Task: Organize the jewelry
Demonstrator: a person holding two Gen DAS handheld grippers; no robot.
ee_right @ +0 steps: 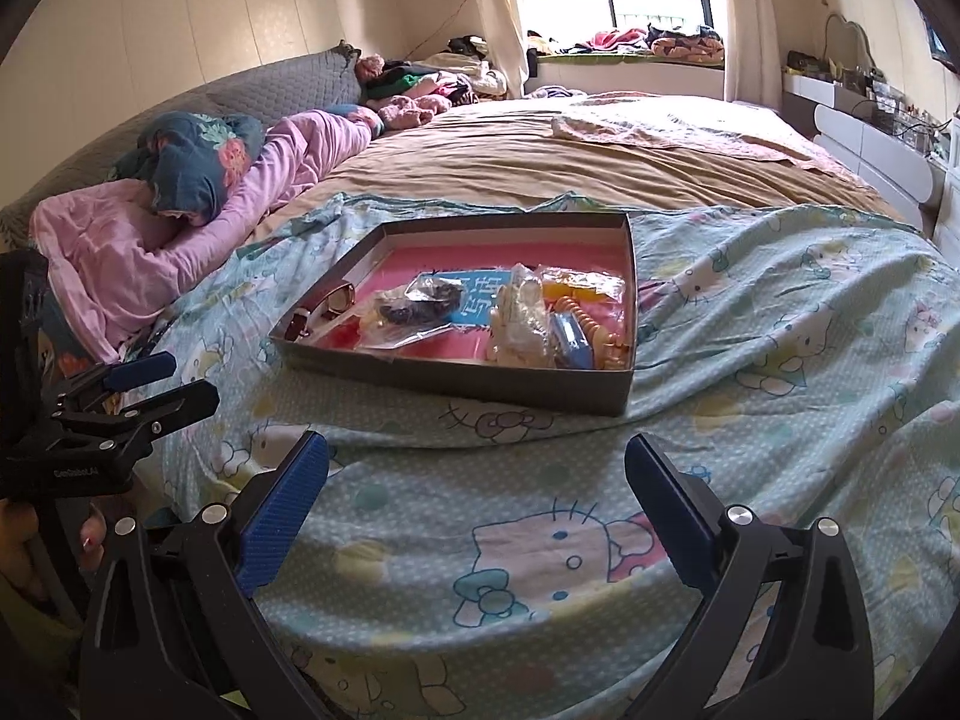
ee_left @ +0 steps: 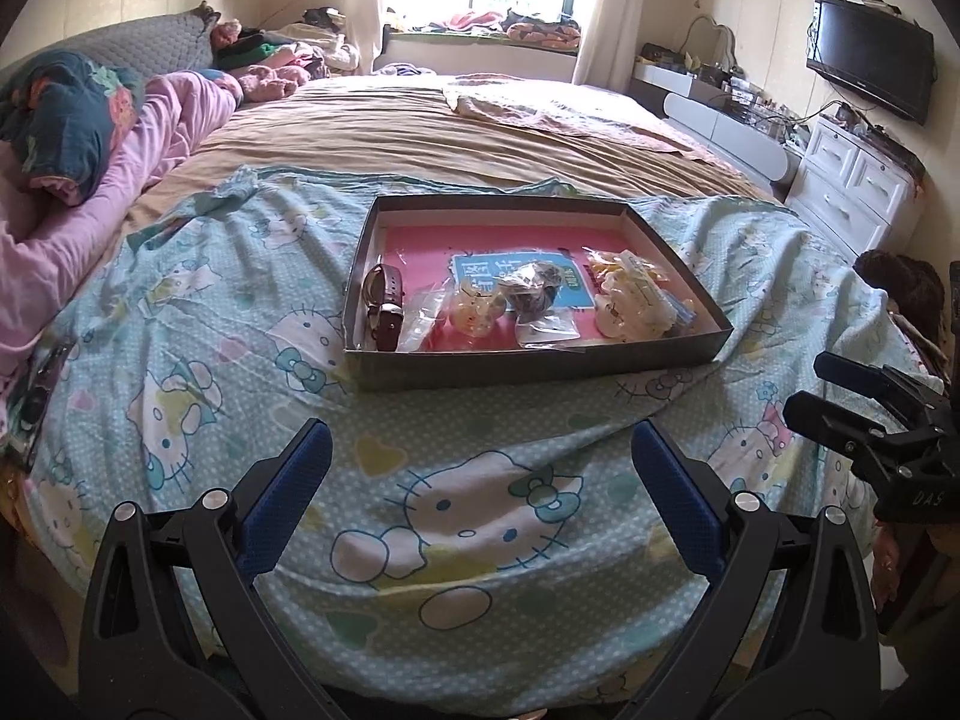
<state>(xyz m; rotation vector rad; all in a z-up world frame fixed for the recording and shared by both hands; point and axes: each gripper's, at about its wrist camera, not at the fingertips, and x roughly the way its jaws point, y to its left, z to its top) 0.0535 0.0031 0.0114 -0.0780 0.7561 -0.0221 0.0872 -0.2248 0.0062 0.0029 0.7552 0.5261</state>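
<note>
A shallow grey box [ee_left: 540, 369] [ee_right: 456, 384] with a pink bottom lies on the cartoon-cat bedsheet. Inside it are a brown-strap watch [ee_left: 384, 306] [ee_right: 327, 306] at the left, a clear bag of dark beads [ee_left: 531, 291] [ee_right: 420, 300] in the middle, and a bag of cream beads [ee_left: 630, 300] [ee_right: 522, 318] at the right. An orange bead bracelet [ee_right: 591, 324] lies beside the right wall. My left gripper [ee_left: 480, 438] [ee_right: 162, 384] hovers open in front of the box, holding nothing. My right gripper [ee_right: 477, 450] [ee_left: 840, 396] is likewise open and empty, short of the box.
A pink quilt [ee_left: 120, 180] and a dark floral pillow [ee_left: 60, 114] are piled at the bed's left. A tan blanket [ee_left: 450, 132] covers the far half. A white dresser [ee_left: 852, 186] and a wall television [ee_left: 870, 60] stand at the right.
</note>
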